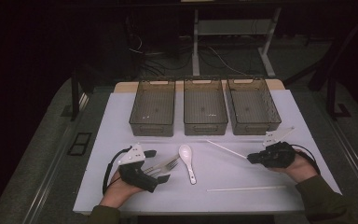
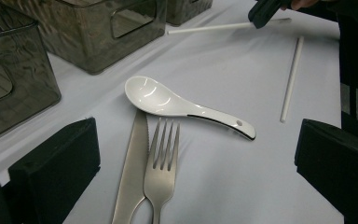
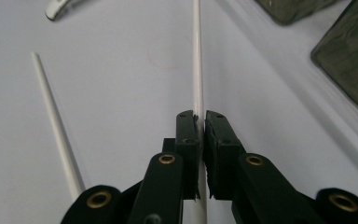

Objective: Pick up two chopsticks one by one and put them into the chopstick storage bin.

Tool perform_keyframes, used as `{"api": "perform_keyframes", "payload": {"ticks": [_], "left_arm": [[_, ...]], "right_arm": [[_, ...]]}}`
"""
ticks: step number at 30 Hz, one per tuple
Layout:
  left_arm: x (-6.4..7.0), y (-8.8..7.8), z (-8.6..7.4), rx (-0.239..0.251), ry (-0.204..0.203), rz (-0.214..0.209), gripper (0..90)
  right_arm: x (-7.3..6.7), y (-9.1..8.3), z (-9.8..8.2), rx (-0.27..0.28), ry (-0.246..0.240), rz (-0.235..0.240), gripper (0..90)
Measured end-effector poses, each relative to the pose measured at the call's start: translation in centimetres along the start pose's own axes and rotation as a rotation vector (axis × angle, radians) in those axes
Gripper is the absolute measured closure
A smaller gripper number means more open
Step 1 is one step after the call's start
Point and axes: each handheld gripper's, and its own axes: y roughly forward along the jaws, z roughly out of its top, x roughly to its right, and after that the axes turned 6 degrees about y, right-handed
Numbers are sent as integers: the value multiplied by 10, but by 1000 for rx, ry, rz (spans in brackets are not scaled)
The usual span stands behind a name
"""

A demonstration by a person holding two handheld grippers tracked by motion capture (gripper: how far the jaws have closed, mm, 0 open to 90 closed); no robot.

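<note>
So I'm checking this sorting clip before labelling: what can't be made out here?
- Fork and knife handles: cut off by the bottom edge of the left gripper view.
- Held white stick: its near end is covered by the right claw in the right gripper view.
- Bin contents: tinted walls and dim light in the high view leave them unclear.
</note>
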Motion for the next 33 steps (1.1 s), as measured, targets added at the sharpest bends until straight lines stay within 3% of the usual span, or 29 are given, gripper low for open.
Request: {"api": "perform_keyframes", "payload": {"ticks": [8,21,33], "left_arm": [[-1,0,-1,2,-11,-1,0],[0,-1,-1,13,-9,2,0],[1,0,-1,9,-12,2,0]], "right_arm": [[-2,-5,14,38,23,7,842],[-5,-3,45,62,74,-28,842],[-12,13,80,90,83,-38,842]]}}
